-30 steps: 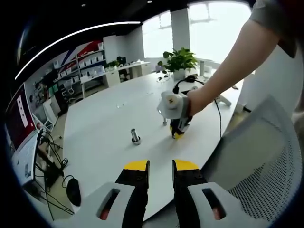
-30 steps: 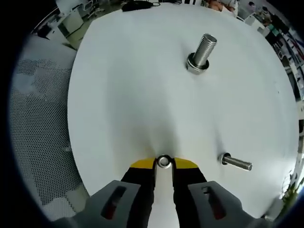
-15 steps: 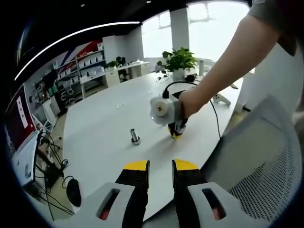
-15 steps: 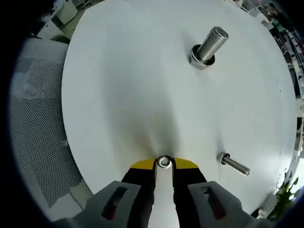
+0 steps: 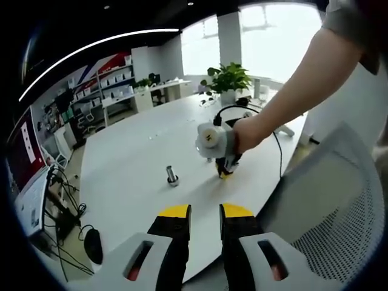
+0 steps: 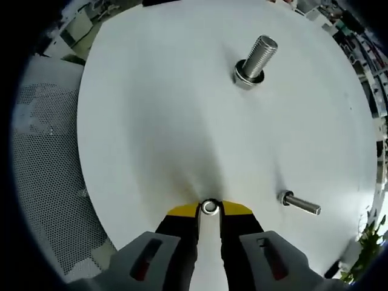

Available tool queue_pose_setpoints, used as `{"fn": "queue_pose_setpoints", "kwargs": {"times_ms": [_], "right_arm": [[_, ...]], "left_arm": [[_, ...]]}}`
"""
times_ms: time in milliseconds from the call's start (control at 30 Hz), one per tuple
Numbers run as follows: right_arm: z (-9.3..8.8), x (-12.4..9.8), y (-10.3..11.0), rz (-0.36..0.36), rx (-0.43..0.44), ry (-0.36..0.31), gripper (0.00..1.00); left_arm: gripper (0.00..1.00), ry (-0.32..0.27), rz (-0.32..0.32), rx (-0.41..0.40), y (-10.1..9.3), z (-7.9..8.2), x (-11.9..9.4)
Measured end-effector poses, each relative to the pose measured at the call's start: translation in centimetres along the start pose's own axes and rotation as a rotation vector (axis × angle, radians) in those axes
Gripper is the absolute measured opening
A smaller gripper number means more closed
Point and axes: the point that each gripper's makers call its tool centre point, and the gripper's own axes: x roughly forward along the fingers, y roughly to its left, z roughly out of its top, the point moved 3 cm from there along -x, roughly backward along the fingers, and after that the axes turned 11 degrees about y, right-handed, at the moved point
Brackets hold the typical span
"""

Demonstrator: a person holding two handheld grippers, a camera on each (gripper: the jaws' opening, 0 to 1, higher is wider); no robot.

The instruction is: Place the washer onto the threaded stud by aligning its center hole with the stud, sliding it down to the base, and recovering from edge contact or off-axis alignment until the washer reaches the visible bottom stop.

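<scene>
- Holding the washer [image 6: 210, 207] pinched between its yellow tips, the right gripper [image 6: 210, 210] has its jaws clenched on the small ring, which sits edge-up right at the tips and just above the white desk [image 6: 151, 109].
- Comparing with half a second ago, the washer's place between the tips has not changed, so the grasp looks steady.
- The threaded stud [image 6: 254, 59] stands upright in its round base at the far right of the right gripper view, well apart from the washer. It has slid a little leftward and downward in that view, and the whole desk has shifted with it, so this is the camera turning with the hand rather than the stud moving.
- A second, smaller bolt [image 6: 298, 204] lies on its side on the desk to the right of the tips; it also kept its place relative to the desk.
- In the left gripper view the right gripper [image 5: 225, 172] is carried in a person's hand [image 5: 247, 133] low over the desk, with the stud [image 5: 173, 176] to its left. The hand has swung slightly back toward the right since half a second ago.
- The left gripper [image 5: 205, 213] hangs off the near desk edge beside a mesh chair [image 5: 339, 200], its jaws released with a narrow gap and nothing between them.
- My reading: the carry toward the stud has barely begun. The washer has yet to travel across, turn flat, and centre its hole over the stud's tip.
</scene>
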Motion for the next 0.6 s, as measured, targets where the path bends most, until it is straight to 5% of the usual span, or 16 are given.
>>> {"fn": "queue_pose_setpoints", "kwargs": {"times_ms": [267, 600], "right_arm": [[-0.6, 0.0, -0.4, 0.066, 0.143, -0.129, 0.14], [-0.9, -0.8, -1.3, 0.086, 0.216, -0.186, 0.13]], "left_arm": [[0.17, 0.006, -0.002, -0.004, 0.1, -0.1, 0.1], [0.16, 0.006, -0.001, -0.011, 0.2, -0.1, 0.1]]}}
